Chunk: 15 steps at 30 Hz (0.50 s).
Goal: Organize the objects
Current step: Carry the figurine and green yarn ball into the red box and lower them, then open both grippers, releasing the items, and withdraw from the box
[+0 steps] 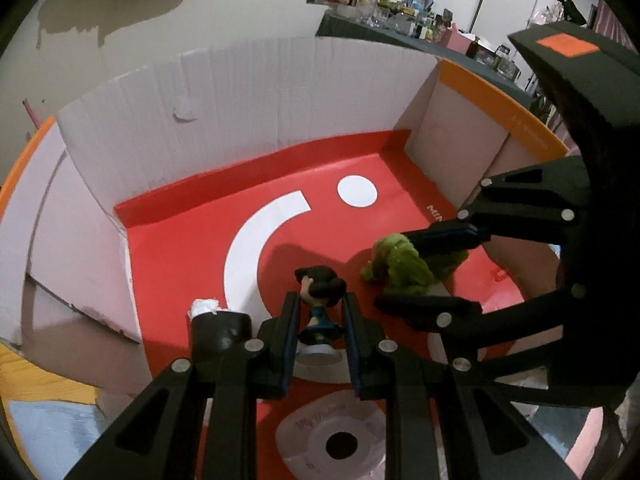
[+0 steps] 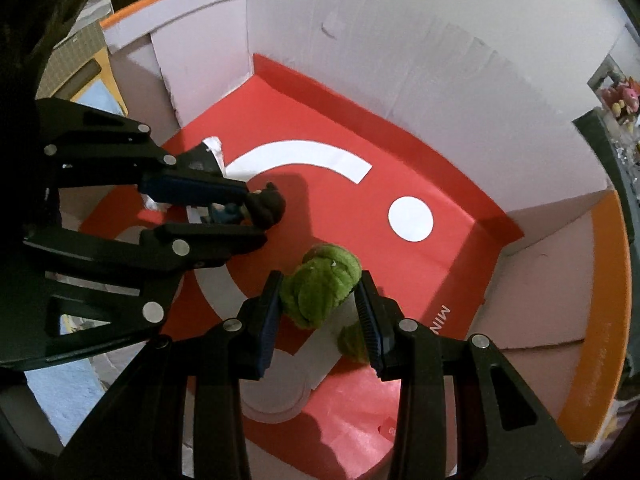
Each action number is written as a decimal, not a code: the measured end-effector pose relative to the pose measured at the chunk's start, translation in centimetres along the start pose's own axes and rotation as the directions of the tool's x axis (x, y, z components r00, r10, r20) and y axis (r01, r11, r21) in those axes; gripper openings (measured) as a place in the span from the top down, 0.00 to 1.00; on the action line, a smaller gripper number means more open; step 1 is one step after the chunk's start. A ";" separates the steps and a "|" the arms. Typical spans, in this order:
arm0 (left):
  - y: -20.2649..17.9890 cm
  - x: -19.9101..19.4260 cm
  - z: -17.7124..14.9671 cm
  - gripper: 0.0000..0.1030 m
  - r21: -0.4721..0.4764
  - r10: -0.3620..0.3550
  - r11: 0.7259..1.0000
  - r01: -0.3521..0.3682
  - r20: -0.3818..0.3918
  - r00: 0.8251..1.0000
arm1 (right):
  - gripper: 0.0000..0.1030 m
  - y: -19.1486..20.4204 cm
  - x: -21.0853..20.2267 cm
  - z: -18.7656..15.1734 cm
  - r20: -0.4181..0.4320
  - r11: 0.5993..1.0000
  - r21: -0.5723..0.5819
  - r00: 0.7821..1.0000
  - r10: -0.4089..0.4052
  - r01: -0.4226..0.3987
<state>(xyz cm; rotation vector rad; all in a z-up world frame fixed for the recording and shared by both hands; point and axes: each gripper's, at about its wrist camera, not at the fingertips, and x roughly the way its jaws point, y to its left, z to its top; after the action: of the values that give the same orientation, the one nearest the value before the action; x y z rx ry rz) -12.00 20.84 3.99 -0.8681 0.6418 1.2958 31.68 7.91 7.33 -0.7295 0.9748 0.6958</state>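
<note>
A small figurine [image 1: 320, 312] with black hair, a blue dress and a round white base sits between the fingers of my left gripper [image 1: 320, 300], which is shut on it. A green plush toy [image 2: 320, 284] is squeezed in my right gripper [image 2: 320, 280]. Both grippers point down into an open cardboard box [image 1: 240, 92] with white walls and a red floor carrying a white arc and dot. The right wrist view has the left gripper [image 2: 254, 214] at the left with the figurine [image 2: 268, 204]. In the left wrist view the right gripper [image 1: 390, 270] holds the plush [image 1: 400, 268] at the right.
Orange flaps [image 1: 500, 100] fold outward at the box [image 2: 400, 60] sides. A pale round shape with a dark hole [image 1: 340, 444] lies on the red floor beneath the left gripper. A dark table crowded with small items [image 1: 420, 16] stands behind the box.
</note>
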 end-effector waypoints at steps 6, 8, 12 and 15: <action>0.4 0.3 0.1 0.79 -0.015 -0.006 1.000 0.005 -0.034 0.999 | 0.65 -0.1 0.1 -0.1 -0.010 1.000 0.018 1.000 0.013 -0.013; 0.5 0.4 0.1 0.79 -0.027 -0.018 1.000 0.017 -0.043 0.999 | 0.64 -0.1 0.1 -0.2 -0.015 1.000 0.019 1.000 0.016 -0.015; 0.7 0.4 0.1 0.79 -0.031 -0.023 0.999 0.021 -0.044 0.999 | 0.64 -0.1 0.0 -0.5 -0.016 0.999 0.030 1.000 0.026 -0.025; 0.7 0.3 0.0 0.79 -0.031 -0.023 0.999 0.022 -0.043 0.999 | 0.64 0.0 -0.2 -0.7 -0.018 0.999 0.027 1.000 0.024 -0.024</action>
<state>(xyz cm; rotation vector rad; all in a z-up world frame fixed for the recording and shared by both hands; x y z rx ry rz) -12.66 21.00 3.63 -0.9278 0.6458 1.2727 31.26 7.38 7.24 -0.7023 1.0091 0.6968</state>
